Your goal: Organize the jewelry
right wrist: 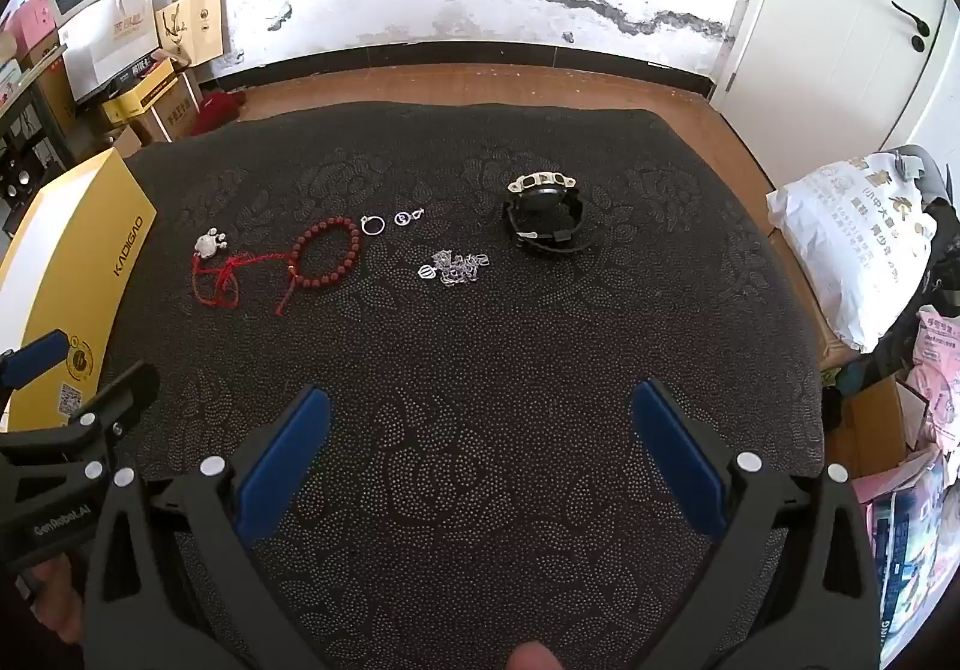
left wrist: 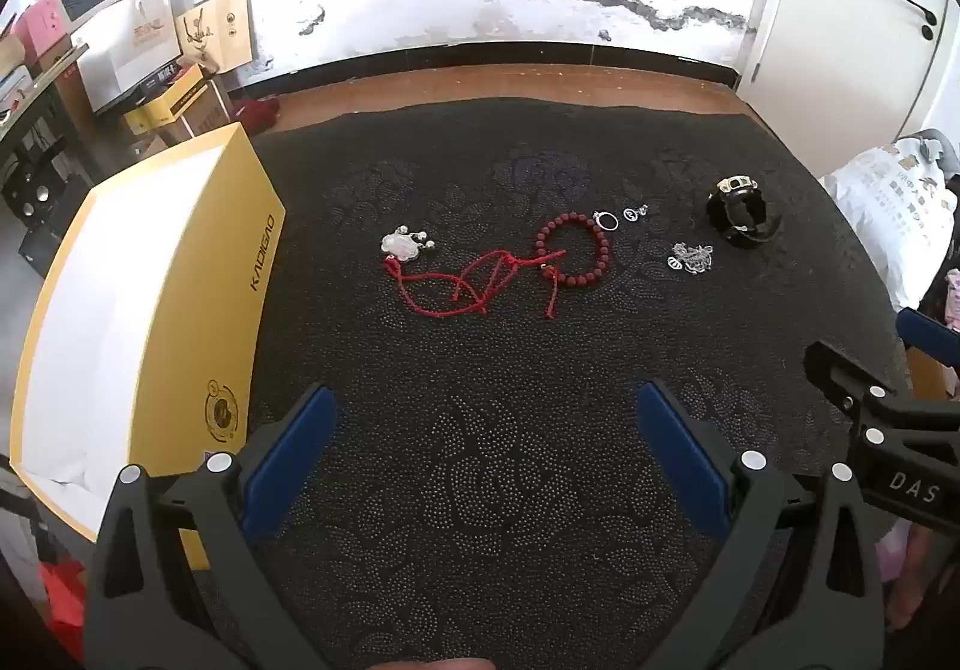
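Across a dark mat [left wrist: 480, 460] patterned with pale dots, jewelry is lying in a loose row, and every place below is given relative to the yellow box [left wrist: 150, 310] sitting open at the mat's left edge.

Farthest from the box, a black watch [right wrist: 543, 220] is resting with its strap curled. Nearer the box, a red bead bracelet [left wrist: 576, 250] is lying in a ring, its cord tail trailing toward the viewer. Just beside it, on the box side, a red cord [left wrist: 456, 286] is sprawling in tangled loops and appears to be touching the bracelet; at the cord's box end a silver charm [left wrist: 402, 244] is sitting. Between bracelet and watch, a heap of silver chain [right wrist: 456, 268] is bunching up. Beyond it, a silver ring [right wrist: 372, 224] and a still smaller silver pendant [right wrist: 407, 217] are lying apart.

Both tools are hovering near the viewer, well short of the jewelry. The left gripper [left wrist: 486, 430] is spread wide and carrying nothing; the right gripper [right wrist: 480, 430] is likewise released and empty.

Judging the risks: lifting the cord is likely to drag the bracelet, since the two are looping together. The ring and pendant are tiny and flat, so wide fingers may be sliding past them. The chain may be slipping out in strands.
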Tool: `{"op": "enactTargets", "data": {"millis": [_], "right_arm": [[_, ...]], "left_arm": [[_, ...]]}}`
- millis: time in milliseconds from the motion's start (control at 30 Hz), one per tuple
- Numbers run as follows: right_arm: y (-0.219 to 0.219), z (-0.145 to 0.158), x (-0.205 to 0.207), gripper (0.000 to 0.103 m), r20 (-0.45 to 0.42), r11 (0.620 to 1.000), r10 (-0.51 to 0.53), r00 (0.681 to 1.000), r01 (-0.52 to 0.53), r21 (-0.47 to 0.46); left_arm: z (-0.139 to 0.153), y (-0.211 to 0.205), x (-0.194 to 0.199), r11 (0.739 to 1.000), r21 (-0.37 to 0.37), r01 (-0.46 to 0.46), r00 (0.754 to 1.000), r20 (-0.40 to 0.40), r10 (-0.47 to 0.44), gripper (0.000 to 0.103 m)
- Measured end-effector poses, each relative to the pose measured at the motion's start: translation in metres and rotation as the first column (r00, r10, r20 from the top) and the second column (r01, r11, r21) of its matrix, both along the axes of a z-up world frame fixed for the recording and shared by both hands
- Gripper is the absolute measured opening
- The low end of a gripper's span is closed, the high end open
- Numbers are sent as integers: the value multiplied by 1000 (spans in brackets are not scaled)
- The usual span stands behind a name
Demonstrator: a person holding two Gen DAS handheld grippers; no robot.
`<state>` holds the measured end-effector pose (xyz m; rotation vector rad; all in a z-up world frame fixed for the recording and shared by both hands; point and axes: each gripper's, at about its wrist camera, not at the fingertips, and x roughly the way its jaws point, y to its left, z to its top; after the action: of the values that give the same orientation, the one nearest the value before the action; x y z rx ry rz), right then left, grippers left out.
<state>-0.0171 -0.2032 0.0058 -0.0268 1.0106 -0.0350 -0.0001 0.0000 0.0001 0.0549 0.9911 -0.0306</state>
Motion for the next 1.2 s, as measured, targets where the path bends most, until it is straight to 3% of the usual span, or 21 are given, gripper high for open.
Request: {"op": "enactTargets", "data": {"millis": [1200], "right_arm": [[0, 0, 0, 98, 3, 1000, 1, 1000, -1, -2]], "left_arm": [[1, 3, -1, 1000, 7, 0, 1000, -3, 0, 98]]}}
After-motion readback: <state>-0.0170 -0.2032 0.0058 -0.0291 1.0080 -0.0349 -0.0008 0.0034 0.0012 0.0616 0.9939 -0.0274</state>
